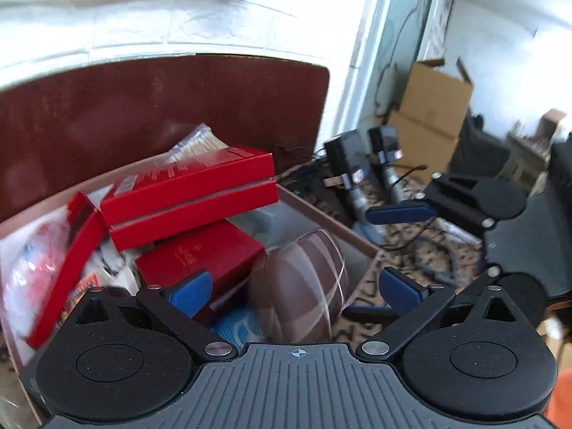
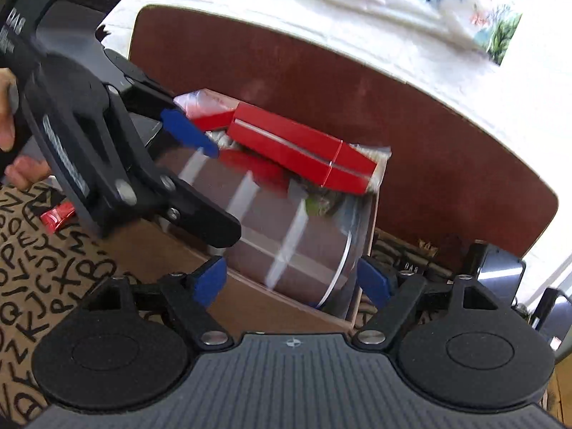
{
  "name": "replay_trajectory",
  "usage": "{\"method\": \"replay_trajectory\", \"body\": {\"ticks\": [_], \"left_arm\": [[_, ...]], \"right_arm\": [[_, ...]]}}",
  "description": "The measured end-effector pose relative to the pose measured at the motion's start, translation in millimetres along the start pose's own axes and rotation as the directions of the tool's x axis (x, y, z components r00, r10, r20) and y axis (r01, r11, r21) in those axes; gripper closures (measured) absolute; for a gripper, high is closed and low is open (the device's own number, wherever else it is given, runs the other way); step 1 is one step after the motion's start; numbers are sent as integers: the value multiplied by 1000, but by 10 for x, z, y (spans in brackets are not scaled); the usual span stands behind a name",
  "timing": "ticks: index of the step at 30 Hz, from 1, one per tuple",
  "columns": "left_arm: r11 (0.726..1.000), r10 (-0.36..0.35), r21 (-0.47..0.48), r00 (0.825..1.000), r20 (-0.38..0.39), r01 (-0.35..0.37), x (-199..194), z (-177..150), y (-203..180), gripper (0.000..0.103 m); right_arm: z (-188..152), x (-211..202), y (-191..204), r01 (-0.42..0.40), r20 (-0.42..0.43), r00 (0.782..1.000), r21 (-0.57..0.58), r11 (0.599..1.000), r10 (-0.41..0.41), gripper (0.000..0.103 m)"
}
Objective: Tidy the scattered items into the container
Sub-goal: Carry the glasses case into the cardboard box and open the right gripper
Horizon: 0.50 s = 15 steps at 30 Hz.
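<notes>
A brown open box (image 1: pixel 332 218) holds several red boxes (image 1: pixel 193 186), a dark red box (image 1: pixel 203 254), a bag of cotton swabs (image 1: pixel 200 143) and plastic packets (image 1: pixel 32 275). A brown striped round case (image 1: pixel 300 286) lies in the box's right end. My left gripper (image 1: pixel 298 289) is open, its fingers either side of the case, not pressing it. My right gripper (image 2: pixel 291 282) is open close to the case (image 2: pixel 286 228) at the box's near side (image 2: pixel 271 304). The left gripper (image 2: pixel 189 136) also shows in the right wrist view. The right gripper (image 1: pixel 400 243) shows at right in the left wrist view.
A dark red board (image 1: pixel 161 107) stands behind the box against a white wall. A letter-patterned cloth (image 2: pixel 39 275) covers the surface, with a small red packet (image 2: pixel 57 216) on it. Spare grippers (image 1: pixel 357 178), cables and a cardboard box (image 1: pixel 429 107) lie to the right.
</notes>
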<state>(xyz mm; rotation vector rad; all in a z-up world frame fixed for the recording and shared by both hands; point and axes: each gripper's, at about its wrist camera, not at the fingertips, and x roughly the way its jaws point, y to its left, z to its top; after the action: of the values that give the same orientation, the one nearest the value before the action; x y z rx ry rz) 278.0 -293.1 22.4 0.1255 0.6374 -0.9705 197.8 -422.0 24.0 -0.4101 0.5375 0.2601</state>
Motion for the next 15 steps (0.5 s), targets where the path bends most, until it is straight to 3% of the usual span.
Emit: {"method": "replay_trajectory", "body": {"ticks": [6,8,10,15], "left_arm": [[999,12,30,1000,-10,-12,-9,-62,-103,1],[1000,7,17,1000,1,-7,-47,-65,-131,1],[1000,10,7,1000,15,-10,-81,-58,-157,1],[1000,13,20,1000,14,-13,-53,-14,-213,1]], "right_arm": [[-29,-95,0,-19,29,999,25,1000,19,21],[-31,-127,39,-21,35,999,21,1000,20,27],[-24,-150,79,-37,44,998,24,999,36,41],[57,-54,149,-66,38,997,7,998,66,55]]}}
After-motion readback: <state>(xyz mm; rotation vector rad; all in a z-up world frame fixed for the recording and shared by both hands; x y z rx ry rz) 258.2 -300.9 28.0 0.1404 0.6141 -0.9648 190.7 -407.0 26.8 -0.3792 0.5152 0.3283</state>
